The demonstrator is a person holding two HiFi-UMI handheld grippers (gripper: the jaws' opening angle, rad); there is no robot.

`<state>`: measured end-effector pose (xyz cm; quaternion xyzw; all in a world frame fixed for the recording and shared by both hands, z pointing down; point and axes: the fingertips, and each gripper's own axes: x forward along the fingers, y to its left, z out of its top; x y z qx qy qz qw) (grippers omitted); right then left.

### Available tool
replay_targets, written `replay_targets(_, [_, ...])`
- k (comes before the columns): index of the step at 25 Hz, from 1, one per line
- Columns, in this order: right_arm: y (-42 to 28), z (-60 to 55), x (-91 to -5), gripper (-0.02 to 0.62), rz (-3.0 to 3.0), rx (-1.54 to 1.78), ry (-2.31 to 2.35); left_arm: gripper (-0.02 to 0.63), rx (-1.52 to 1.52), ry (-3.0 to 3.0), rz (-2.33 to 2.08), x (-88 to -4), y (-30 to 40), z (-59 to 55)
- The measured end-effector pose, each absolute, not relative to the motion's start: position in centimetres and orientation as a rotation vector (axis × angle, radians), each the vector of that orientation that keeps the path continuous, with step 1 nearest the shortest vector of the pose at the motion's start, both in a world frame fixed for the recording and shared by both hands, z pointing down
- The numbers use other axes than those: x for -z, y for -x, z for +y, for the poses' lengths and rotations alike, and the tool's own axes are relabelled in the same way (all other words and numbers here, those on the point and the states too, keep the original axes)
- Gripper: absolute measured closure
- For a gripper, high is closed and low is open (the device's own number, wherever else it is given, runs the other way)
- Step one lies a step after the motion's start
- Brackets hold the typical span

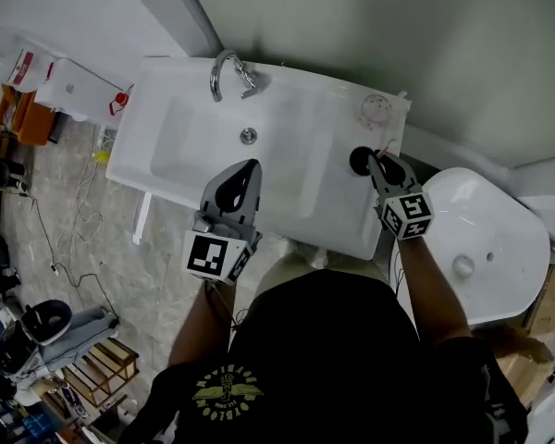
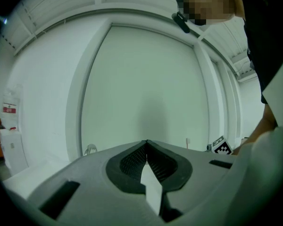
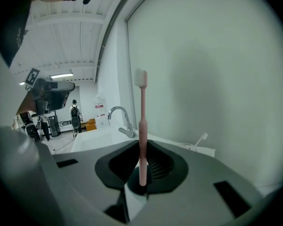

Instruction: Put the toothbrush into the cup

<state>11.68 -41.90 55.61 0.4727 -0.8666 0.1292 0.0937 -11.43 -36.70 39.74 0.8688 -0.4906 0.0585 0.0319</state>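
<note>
A pink toothbrush (image 3: pixel 142 121) stands upright between the jaws of my right gripper (image 3: pixel 141 147), bristles at the top, and the jaws are shut on its handle. In the head view that gripper (image 1: pixel 377 162) hangs right beside the dark round cup (image 1: pixel 360 160) on the right side of the white sink (image 1: pixel 291 109). A dark round shape shows below the brush's lower end, probably the cup; I cannot tell whether they touch. My left gripper (image 1: pixel 251 166) hovers over the basin. Its jaws (image 2: pixel 146 143) meet at the tips with nothing in them.
A chrome faucet (image 1: pixel 224 70) stands at the back of the sink, with the drain (image 1: pixel 248 136) in front of it. A small round white item (image 1: pixel 376 109) lies at the back right corner. A white toilet (image 1: pixel 481 239) is to the right, and a wall rises close behind the sink.
</note>
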Motion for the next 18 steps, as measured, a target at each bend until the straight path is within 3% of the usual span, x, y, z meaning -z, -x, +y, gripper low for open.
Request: replay_targets(18, [-10.6, -43.3, -62.9, 0.543, -2.416, -0.484, -1.338, 0.597, -0.240, -2.607, -1.626, -40.1, 15.1, -34.1])
